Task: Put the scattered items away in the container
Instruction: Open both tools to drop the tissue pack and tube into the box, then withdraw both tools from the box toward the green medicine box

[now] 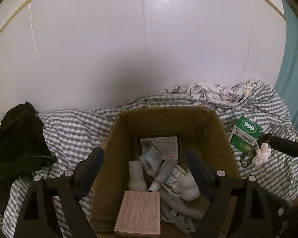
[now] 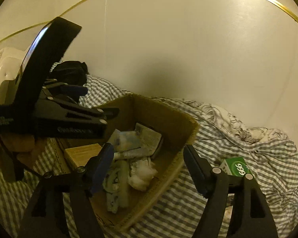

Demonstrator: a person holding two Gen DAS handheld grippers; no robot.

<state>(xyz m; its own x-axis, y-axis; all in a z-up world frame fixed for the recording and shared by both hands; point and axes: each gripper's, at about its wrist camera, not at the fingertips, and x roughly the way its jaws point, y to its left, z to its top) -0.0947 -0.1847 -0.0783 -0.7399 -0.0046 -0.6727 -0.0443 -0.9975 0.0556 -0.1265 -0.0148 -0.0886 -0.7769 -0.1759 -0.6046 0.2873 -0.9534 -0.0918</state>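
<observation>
Nearby, green box [image 1: 245,135] lying flat, tilted

The left tongs [image 1: 144,170] are pointing downward, jaws standing wide apart and gripping nothing. The right tongs [image 2: 148,167] are angling down likewise, jaws spread and empty.

Matt cardboard box [image 1: 164,123] on soft checked cloth [image 1: 69,130]

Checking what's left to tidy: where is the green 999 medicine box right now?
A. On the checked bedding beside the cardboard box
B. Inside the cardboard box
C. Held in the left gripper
A: the green 999 medicine box lies on the checked bedding, outside the cardboard box.
</observation>
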